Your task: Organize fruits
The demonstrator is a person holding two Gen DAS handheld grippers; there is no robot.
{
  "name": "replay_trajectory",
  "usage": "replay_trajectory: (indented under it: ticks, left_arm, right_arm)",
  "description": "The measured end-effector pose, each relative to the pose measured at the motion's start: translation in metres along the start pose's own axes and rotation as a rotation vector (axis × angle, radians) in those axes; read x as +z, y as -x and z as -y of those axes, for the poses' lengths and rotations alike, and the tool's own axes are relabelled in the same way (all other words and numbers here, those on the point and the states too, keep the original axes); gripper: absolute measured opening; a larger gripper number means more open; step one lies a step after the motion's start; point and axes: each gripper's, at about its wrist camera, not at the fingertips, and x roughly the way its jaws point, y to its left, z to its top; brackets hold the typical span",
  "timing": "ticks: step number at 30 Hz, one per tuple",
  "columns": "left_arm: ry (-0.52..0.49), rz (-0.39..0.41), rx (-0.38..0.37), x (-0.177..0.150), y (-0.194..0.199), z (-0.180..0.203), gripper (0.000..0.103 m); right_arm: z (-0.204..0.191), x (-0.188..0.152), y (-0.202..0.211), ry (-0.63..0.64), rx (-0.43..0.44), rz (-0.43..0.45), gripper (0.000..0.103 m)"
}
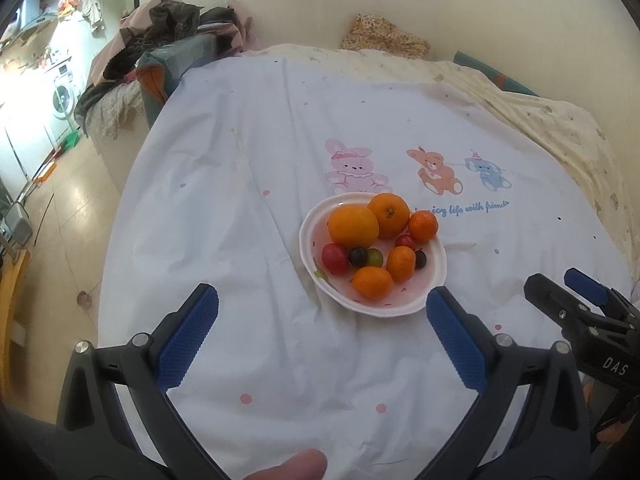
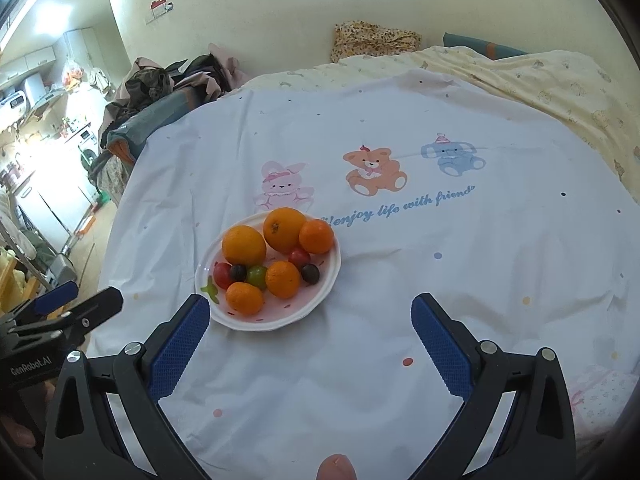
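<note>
A white plate (image 1: 434, 280) (image 2: 320, 296) sits on a white cartoon-print cloth (image 1: 240, 200) (image 2: 440, 260). It holds two oranges (image 1: 353, 225) (image 2: 244, 245), several small mandarins (image 1: 372, 282) (image 2: 283, 278), cherry tomatoes (image 1: 334, 258) (image 2: 299, 257), dark grapes (image 1: 358, 256) (image 2: 310, 273) and a green grape (image 1: 375, 257) (image 2: 256, 275). My left gripper (image 1: 322, 304) is open and empty, just in front of the plate. My right gripper (image 2: 310, 314) is open and empty, in front and right of the plate. Each gripper shows at the edge of the other's view.
The cloth lies on a bed with a yellow quilt (image 1: 540, 120) (image 2: 540, 80) at the back right. A pile of clothes (image 1: 168, 28) (image 2: 168, 76) sits at the back left. A kitchen with a washing machine (image 1: 64, 96) lies to the left, beyond the bed edge.
</note>
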Motion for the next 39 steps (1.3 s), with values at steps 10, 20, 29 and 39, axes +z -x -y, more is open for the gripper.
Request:
replay_trajectory:
  ticks: [10, 20, 29, 39]
  left_arm:
    - [0.005, 0.014, 0.004, 0.0007, 0.0018, -0.0025, 0.103]
    - [0.009, 0.011, -0.003, 0.0010, 0.0010, -0.0032, 0.103]
    - [0.007, 0.014, -0.002, 0.0001, -0.0001, -0.0014, 0.103]
    - [0.004, 0.015, 0.003, 0.0000, 0.0002, -0.0004, 0.103]
  right_arm:
    - [-0.0010, -0.0009, 0.0016, 0.007, -0.004, 0.005, 0.103]
    - [-0.0006, -0.0007, 0.0017, 0.007, -0.008, -0.001, 0.103]
    - [0.0001, 0.0000, 0.0026, 0.007, -0.004, 0.002, 0.103]
    - [-0.0002, -0.0004, 0.0017, 0.004, -0.003, 0.000, 0.103]
